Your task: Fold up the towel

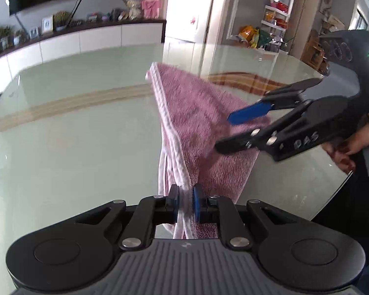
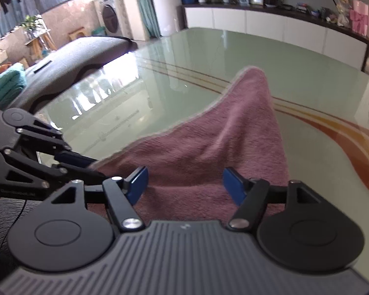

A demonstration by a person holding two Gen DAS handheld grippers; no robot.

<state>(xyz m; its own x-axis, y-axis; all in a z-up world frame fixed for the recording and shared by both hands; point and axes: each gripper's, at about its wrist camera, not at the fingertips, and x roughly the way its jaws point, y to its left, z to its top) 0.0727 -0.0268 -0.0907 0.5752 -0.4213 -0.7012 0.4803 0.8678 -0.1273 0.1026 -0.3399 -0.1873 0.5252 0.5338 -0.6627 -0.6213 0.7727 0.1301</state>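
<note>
A mauve towel point(image 1: 196, 113) with a white hem lies partly on the glass table point(image 1: 73, 135), its near edge lifted. My left gripper point(image 1: 184, 201) is shut on that bunched white hem, several layers pinched between its blue pads. My right gripper point(image 1: 223, 132) hovers over the towel's right side, jaws apart and gripping nothing. In the right wrist view the towel point(image 2: 209, 142) rises to a far corner, and my right gripper point(image 2: 185, 184) stands open with cloth below its wide-set pads. The left gripper point(image 2: 93, 164) holds the towel's left edge there.
The pale green glass table point(image 2: 184, 73) carries curved orange stripes point(image 2: 344, 127). Its rounded edge point(image 1: 332, 191) is close on the right. A hand point(image 1: 344, 150) holds the right gripper. A grey sofa point(image 2: 73, 56) stands beyond the table, and a white sideboard point(image 1: 61, 46) lines the wall.
</note>
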